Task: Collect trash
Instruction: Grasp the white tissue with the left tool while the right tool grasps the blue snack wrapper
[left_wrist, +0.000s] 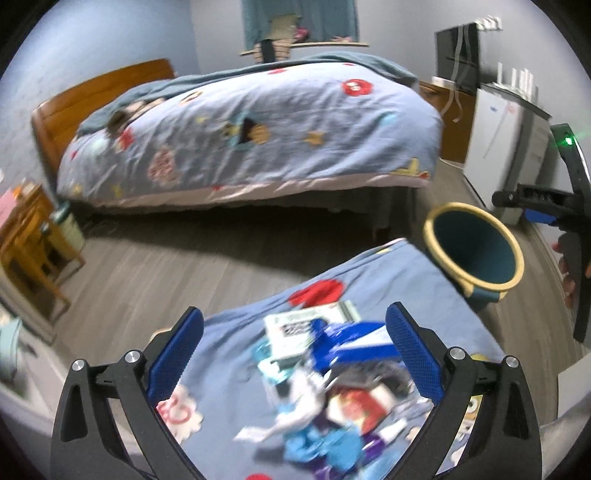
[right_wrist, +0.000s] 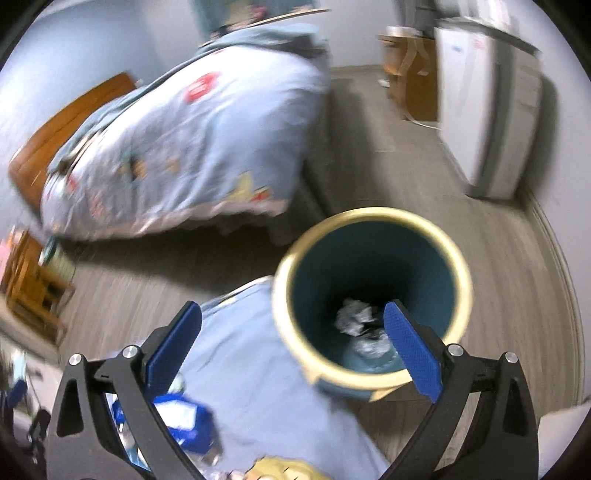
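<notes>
1. The trash pile (left_wrist: 317, 384), wrappers and packets, blurred, lies on a blue patterned cloth (left_wrist: 236, 339).
2. The left gripper (left_wrist: 295, 354) hovers above it, jaws spread, empty.
3. The right gripper (right_wrist: 291, 347), also spread and empty, hangs over the bin (right_wrist: 373, 373), which holds what looks like crumpled paper (right_wrist: 354, 317).

My left gripper (left_wrist: 295, 354) fills the lower frame: black forked arms, silver round screws at the knuckles, blue textured pads (left_wrist: 413, 354) inside each finger. My right gripper (right_wrist: 291, 350) looks identical. At the left view's right edge, its black body carries a green light.
</notes>
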